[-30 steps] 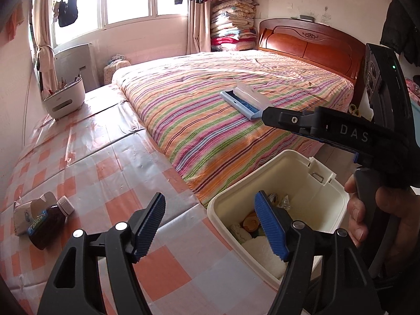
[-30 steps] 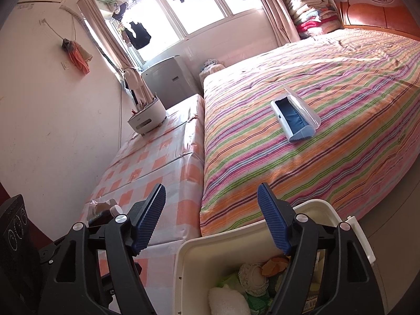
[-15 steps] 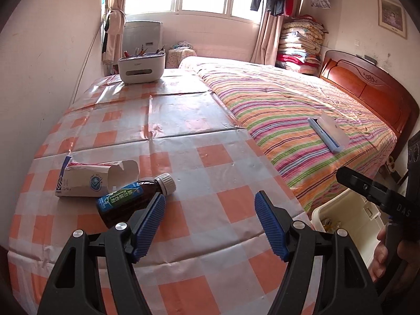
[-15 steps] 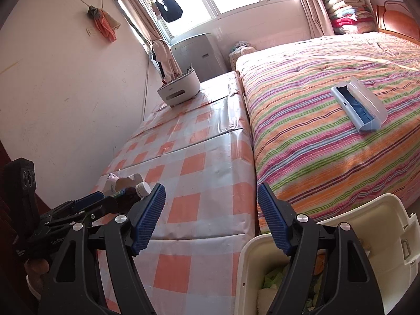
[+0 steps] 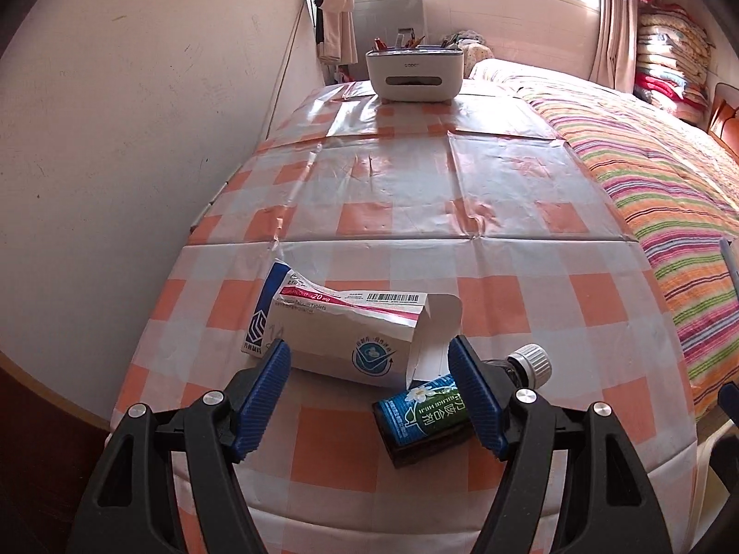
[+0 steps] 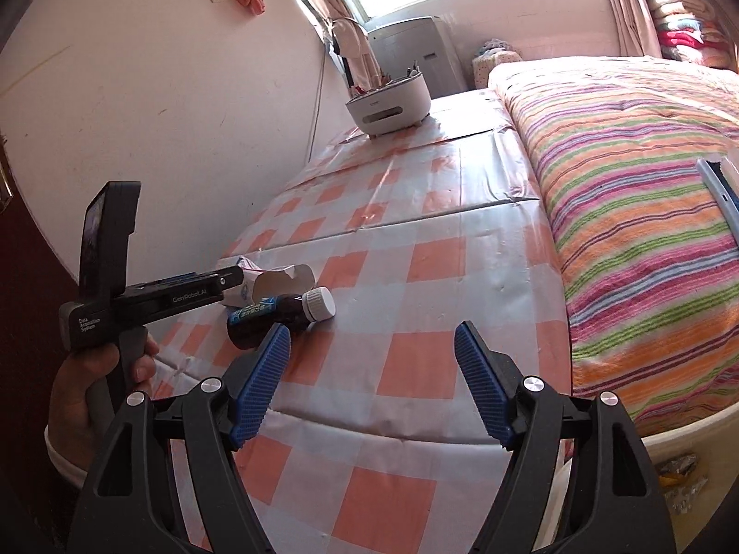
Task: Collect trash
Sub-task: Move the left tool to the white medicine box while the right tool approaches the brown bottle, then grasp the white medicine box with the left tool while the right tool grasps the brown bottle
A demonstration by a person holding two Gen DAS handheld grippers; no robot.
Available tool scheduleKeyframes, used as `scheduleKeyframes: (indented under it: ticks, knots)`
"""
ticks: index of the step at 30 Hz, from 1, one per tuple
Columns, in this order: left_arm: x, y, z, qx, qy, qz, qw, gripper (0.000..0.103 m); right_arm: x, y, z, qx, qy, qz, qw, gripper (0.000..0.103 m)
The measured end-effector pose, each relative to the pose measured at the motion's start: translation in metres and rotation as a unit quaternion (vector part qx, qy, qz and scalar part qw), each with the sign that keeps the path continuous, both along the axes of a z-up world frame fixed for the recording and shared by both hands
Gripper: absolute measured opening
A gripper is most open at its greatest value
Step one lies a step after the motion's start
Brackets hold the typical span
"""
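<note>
Hovering over checked tablecloth [image 5: 406,184]: left gripper [image 5: 369,397], jaws wide, nothing clamped. Lying between and beyond blue pads: torn medicine box [image 5: 342,328], touching brown bottle [image 5: 429,408] on its side. Right gripper [image 6: 372,383] wide, empty, bottle near left pad. White bin [image 6: 693,438] at table edge, beside striped bed [image 6: 646,184].

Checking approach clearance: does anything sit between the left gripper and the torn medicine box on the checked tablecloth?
Nothing visible does. The left gripper is open, with the medicine box just beyond its fingertips. The brown bottle lies beside the box, by the right-hand finger, not across the path.
</note>
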State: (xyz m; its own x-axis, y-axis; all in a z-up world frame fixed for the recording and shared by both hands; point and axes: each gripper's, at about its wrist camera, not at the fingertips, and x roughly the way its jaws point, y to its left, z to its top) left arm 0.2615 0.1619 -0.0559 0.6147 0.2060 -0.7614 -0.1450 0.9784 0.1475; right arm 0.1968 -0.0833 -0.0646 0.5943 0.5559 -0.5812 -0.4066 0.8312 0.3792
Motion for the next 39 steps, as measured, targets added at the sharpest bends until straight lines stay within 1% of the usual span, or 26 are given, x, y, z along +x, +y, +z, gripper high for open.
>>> scheduleKeyframes:
  ticks: [2,4,6,8,10,14,15,18,21,27,31,34,35,37,39]
  knots:
    - [0.009,-0.001,-0.008,-0.003,0.017,-0.009,0.9998,0.069,0.005,0.017,0.004,-0.016,-0.015,0.046,0.999,0.073]
    - [0.018,-0.002,-0.016,0.002,0.033,-0.010,0.9994,0.069,0.010,0.036,0.008,-0.039,-0.031,0.106,0.993,0.073]
    - [0.024,-0.005,-0.021,0.007,0.045,-0.018,0.9988,0.069,0.011,0.057,0.012,-0.084,-0.067,0.164,0.981,0.073]
    - [0.030,-0.003,-0.026,0.007,0.054,-0.011,0.9985,0.069,0.015,0.076,0.013,-0.126,-0.086,0.216,0.964,0.073]
    - [0.035,0.003,-0.031,0.000,0.062,-0.004,0.9981,0.069,0.022,0.090,0.009,-0.149,-0.089,0.256,0.951,0.073]
    - [0.043,0.008,-0.041,0.021,0.072,0.002,0.9972,0.069,0.043,0.109,-0.002,-0.168,-0.080,0.314,0.931,0.073]
    - [0.044,0.011,-0.042,0.019,0.073,0.005,0.9972,0.069,0.047,0.112,-0.004,-0.169,-0.080,0.324,0.928,0.073]
    - [0.047,0.023,-0.045,-0.007,0.086,0.012,0.9962,0.069,0.062,0.122,-0.010,-0.174,-0.073,0.343,0.920,0.073]
    - [0.047,0.033,-0.048,-0.018,0.094,0.019,0.9953,0.069,0.074,0.135,-0.016,-0.182,-0.064,0.368,0.910,0.073]
    - [0.046,0.045,-0.045,-0.016,0.089,0.031,0.9954,0.069,0.086,0.160,-0.029,-0.210,-0.055,0.406,0.888,0.073]
    - [0.046,0.053,-0.047,-0.012,0.089,0.040,0.9952,0.069,0.086,0.174,-0.035,-0.224,-0.053,0.422,0.877,0.072]
    - [0.045,0.061,-0.048,-0.024,0.088,0.045,0.9948,0.069,0.085,0.183,-0.039,-0.235,-0.053,0.431,0.870,0.071]
    - [0.045,0.063,-0.048,-0.028,0.087,0.048,0.9947,0.069,0.084,0.186,-0.040,-0.239,-0.051,0.433,0.867,0.070]
    - [0.044,0.068,-0.048,-0.031,0.082,0.052,0.9948,0.069,0.081,0.192,-0.043,-0.245,-0.046,0.442,0.862,0.061]
    - [0.044,0.072,-0.048,-0.035,0.077,0.054,0.9950,0.069,0.077,0.198,-0.047,-0.259,-0.044,0.448,0.854,0.055]
